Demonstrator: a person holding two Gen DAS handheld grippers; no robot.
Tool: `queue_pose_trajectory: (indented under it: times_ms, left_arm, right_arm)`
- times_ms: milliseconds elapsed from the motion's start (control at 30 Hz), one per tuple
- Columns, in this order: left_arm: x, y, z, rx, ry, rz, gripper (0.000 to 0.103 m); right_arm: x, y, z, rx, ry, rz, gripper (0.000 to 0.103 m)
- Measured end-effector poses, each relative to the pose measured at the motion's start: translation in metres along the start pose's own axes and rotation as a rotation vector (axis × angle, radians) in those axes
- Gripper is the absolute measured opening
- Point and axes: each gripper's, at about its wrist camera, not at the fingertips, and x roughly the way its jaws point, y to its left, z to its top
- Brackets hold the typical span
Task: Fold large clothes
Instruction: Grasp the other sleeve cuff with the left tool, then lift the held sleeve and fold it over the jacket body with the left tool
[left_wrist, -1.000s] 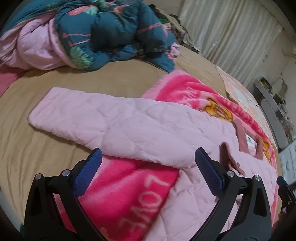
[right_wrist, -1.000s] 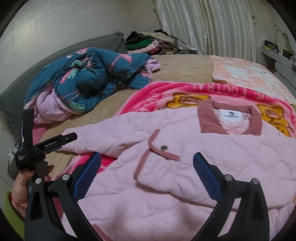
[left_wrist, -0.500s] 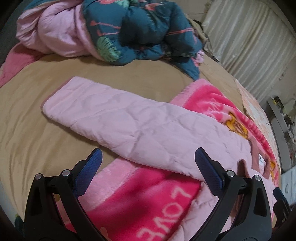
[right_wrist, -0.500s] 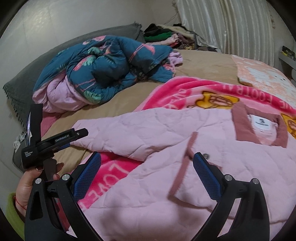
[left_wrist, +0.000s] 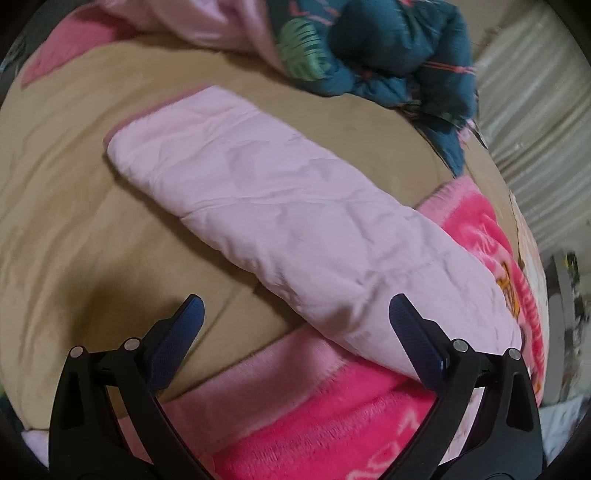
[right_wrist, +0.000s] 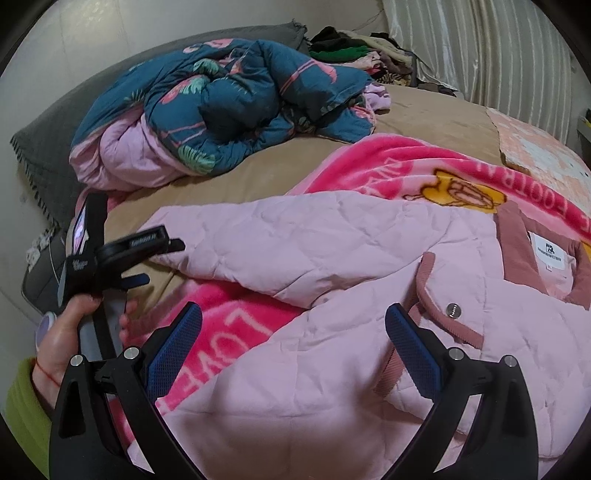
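Jacket (right_wrist: 332, 350): pale pink quilted, spread flat over my right view's centre and lower right, collar at right edge.
Sleeve (left_wrist: 280, 221): runs from upper left to lower right of my left view, cuff on the tan sheet (left_wrist: 74, 221).
Blanket (right_wrist: 236, 325): hot pink, under the jacket.
Duvet (right_wrist: 236, 99): teal, bunched, upper left of right view.
Left gripper (left_wrist: 291, 317): my jaws wide apart, nothing held, just above the sleeve.
Right gripper (right_wrist: 293, 325): jaws wide apart, empty, over the jacket body.
Hand (right_wrist: 66, 339): lower left, gripping the left tool.
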Motion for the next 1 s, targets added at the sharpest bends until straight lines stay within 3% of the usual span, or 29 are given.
queue_pose_trajectory:
  times_ms: [267,500,533,567,667,800,1000]
  left_arm:
    - [0.03,0.02,0.019,-0.101,0.014,0.007,0.094]
    - [0.034,0.033,0.039,-0.131,-0.094,-0.011,0.092]
    - [0.035,0.036,0.041,-0.139,-0.094,-0.008,0.078]
    - [0.036,0.041,0.042,-0.156,-0.095,-0.001,0.057]
    - [0.032,0.053,0.041,-0.208,-0.121,-0.046,0.024]
    - [0.005,0.044,0.045,-0.186,-0.189,-0.106,0.012]
    - [-0.047,0.023,0.048,-0.107,-0.283,-0.173,0.01]
  right_arm:
    - [-0.008,-0.003,-0.011,0.003,-0.002,0.007,0.099]
    - [-0.032,-0.032,-0.025,0.076,-0.024,-0.02,0.099]
    - [-0.035,-0.035,-0.026,0.084,-0.026,-0.023,0.099]
    - [-0.038,-0.041,-0.028,0.097,-0.029,-0.031,0.099]
    - [-0.045,-0.05,-0.03,0.116,-0.04,-0.043,0.099]
    - [-0.054,-0.059,-0.033,0.148,-0.061,-0.044,0.099]
    - [-0.065,-0.067,-0.043,0.152,-0.068,-0.053,0.099]
